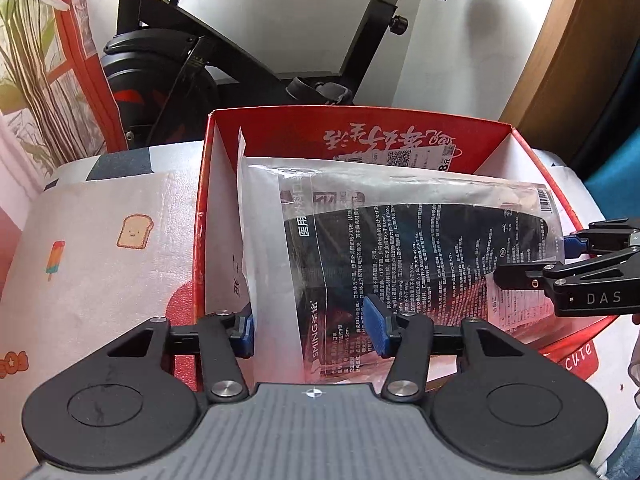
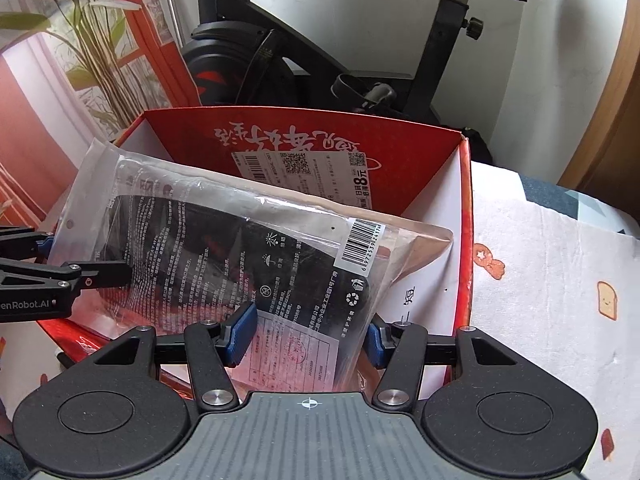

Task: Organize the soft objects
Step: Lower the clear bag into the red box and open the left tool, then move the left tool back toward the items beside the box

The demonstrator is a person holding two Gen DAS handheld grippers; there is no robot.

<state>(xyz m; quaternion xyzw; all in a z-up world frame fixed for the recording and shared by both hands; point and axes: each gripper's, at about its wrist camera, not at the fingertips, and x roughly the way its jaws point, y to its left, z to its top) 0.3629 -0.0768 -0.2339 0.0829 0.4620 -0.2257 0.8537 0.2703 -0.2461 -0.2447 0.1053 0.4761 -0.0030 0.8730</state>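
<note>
A clear mask packet (image 1: 400,248) is filling most of the red box (image 1: 202,184), leaving open room only along its back wall; an exercise bike (image 1: 208,56) is crowding the upper frame behind.

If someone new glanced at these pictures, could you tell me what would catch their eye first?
Probably the clear plastic bag of black face masks, propped slanting in the open red cardboard box, with the left tool and right tool open around its near edge. Behind the box stands a black exercise bike.
</note>
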